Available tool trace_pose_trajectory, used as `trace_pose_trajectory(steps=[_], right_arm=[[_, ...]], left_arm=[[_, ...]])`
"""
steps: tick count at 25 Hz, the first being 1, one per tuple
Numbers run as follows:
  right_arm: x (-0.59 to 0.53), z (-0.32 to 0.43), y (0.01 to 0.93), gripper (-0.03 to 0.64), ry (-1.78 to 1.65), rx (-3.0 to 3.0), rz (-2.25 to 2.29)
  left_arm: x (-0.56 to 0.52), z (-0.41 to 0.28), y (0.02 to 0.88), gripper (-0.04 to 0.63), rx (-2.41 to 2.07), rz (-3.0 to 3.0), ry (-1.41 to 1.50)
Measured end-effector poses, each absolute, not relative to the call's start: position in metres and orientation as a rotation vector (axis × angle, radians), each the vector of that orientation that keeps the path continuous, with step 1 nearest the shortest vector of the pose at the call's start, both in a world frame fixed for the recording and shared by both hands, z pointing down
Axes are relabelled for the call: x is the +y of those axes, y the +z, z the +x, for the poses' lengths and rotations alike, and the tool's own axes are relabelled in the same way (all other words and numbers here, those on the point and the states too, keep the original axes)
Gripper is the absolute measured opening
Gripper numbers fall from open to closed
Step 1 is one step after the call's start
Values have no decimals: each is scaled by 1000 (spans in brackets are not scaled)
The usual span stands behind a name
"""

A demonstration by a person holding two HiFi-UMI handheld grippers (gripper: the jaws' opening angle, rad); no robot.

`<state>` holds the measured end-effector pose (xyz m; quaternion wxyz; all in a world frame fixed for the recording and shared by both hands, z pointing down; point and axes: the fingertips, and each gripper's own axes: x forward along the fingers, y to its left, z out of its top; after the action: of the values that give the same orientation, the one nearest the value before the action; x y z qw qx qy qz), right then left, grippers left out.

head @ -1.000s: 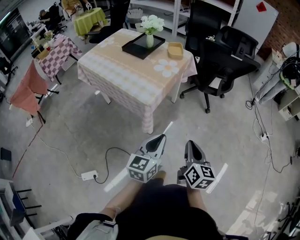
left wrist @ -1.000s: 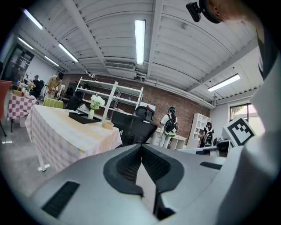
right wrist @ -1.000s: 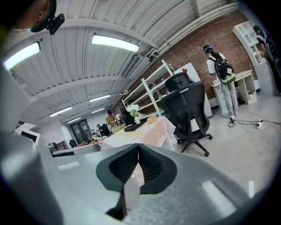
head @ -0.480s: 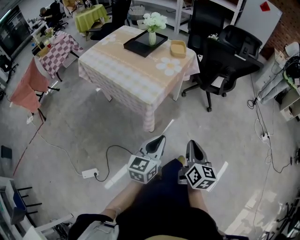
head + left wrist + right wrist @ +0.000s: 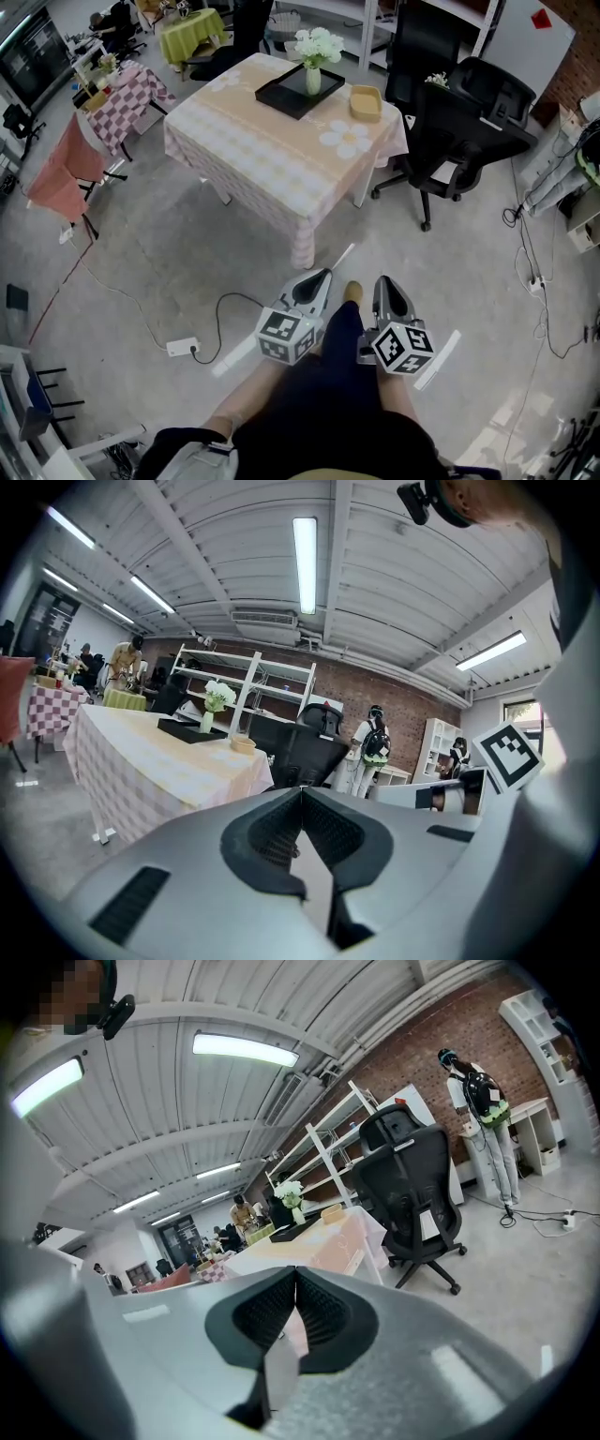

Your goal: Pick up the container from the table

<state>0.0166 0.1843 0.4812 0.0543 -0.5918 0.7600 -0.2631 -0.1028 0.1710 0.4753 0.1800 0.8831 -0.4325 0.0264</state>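
The container (image 5: 366, 101), a small tan tray, sits near the far right corner of the table (image 5: 272, 159), which wears a peach checked cloth. Beside it a black tray (image 5: 292, 94) carries a vase of white flowers (image 5: 314, 52). My left gripper (image 5: 319, 279) and right gripper (image 5: 386, 286) are held side by side low over the floor, well short of the table, both shut and empty. The left gripper view shows the container (image 5: 243, 744) far beyond the closed left gripper (image 5: 302, 794). The right gripper view shows the container (image 5: 330, 1211) past the closed right gripper (image 5: 294, 1274).
A black office chair (image 5: 459, 122) stands at the table's right. A white power strip (image 5: 180, 348) and its cable lie on the floor to my left. Smaller tables (image 5: 127, 94) and a red draped chair (image 5: 61, 173) are at the far left. People stand in the background.
I have stepped a little toward the table, and a shoe now shows between the grippers. Both grippers stay shut and side by side.
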Motion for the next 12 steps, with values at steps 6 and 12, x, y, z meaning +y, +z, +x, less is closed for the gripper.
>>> trace_pose_trajectory(steps=[6,12], right_arm=[[155,25,477,5,-790,2330,-1790],[121,38,477,5,-808,2341,-1784]], left_arm=[[145,-94,474,9,-1238,2486,63],[111,-81,473,9,-1252,2467,57]])
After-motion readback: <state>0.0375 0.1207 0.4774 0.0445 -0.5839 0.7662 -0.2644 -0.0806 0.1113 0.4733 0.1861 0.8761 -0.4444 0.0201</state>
